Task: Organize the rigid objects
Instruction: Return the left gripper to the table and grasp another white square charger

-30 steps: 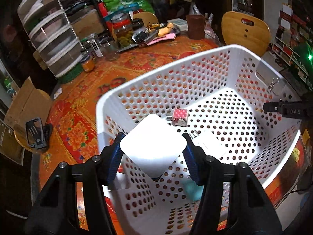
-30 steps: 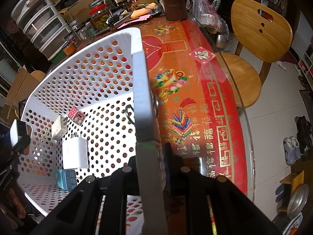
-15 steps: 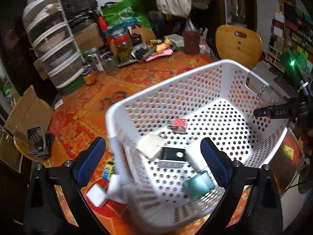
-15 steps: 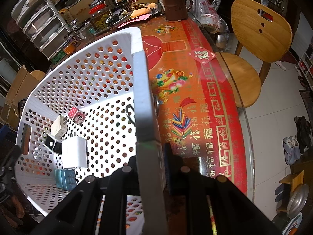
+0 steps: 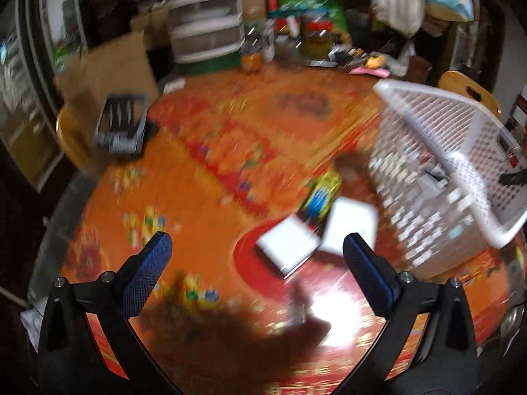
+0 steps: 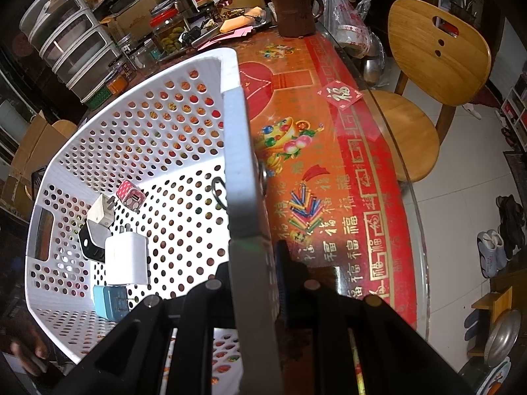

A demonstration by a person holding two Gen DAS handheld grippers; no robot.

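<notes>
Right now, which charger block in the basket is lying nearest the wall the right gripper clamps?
The big white charger. The pink, black and teal blocks lie farther from that wall.

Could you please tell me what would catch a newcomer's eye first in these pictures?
The white perforated plastic basket dominates the right wrist view, its rim clamped in the right tool, with several small chargers lying on its floor, among them a white cube charger. Around it spreads the bright red-and-orange patterned tablecloth. In the blurred left wrist view, the open, empty left tool faces two white flat boxes on the table.
</notes>
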